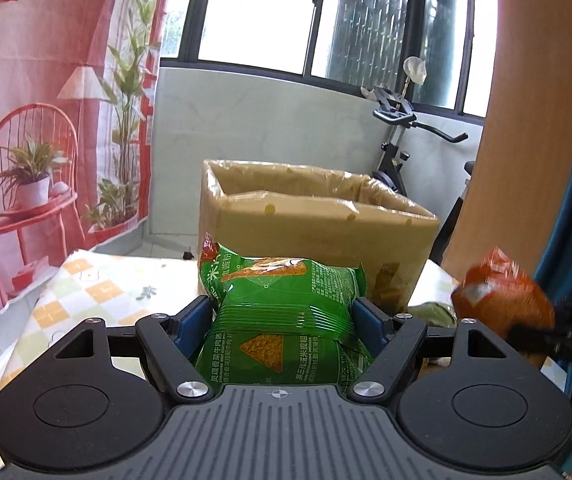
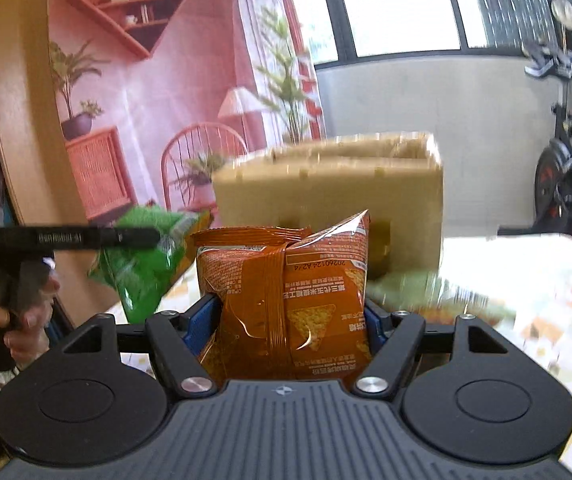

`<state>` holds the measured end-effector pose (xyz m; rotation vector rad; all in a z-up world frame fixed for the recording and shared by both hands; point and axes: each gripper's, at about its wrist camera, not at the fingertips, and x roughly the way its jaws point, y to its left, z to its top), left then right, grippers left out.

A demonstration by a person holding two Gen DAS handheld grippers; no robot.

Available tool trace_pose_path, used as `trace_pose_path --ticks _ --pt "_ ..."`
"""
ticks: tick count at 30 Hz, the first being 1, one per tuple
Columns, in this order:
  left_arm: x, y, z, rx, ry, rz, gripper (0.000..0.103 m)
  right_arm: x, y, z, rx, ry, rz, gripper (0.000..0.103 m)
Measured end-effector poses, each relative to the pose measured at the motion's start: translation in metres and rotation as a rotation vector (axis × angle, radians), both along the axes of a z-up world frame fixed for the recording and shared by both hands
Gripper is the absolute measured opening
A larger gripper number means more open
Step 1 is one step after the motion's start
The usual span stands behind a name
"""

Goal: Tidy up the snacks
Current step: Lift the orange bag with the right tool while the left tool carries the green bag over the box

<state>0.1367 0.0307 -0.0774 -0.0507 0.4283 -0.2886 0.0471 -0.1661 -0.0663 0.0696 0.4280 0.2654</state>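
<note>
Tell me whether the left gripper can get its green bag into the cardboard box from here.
Probably yes: the left gripper holds the green snack bag right before the open-topped cardboard box, nothing between; it must lift over the wall.

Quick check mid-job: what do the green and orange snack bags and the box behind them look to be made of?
Green snack bag: glossy plastic film, going by its sheen, creases and crimped seam. Orange snack bag: apparently the same shiny film, wrinkled where the right gripper pinches it. Box: matte tan cardboard, its rim seemingly wrapped in glossy tape or film.
</note>
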Motion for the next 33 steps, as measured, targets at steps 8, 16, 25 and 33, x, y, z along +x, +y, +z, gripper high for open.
trace_pose_path --ticks 8,16,25,33 --pt "0.025 0.003 0.017 -0.023 -0.048 0.004 0.079 0.036 -0.009 0.035 -0.034 -0.101 -0.018 0.073" --pt "0.064 -0.001 0.039 -0.077 -0.090 0.014 0.079 0.080 -0.019 0.054 -0.026 -0.175 -0.051 0.073" --pt "0.114 -0.010 0.059 -0.097 -0.095 -0.002 0.080 0.139 -0.027 0.067 0.004 -0.182 -0.068 0.073" --pt "0.156 -0.021 0.060 -0.074 -0.086 0.009 0.080 0.201 -0.026 0.069 -0.018 -0.175 -0.097 0.073"
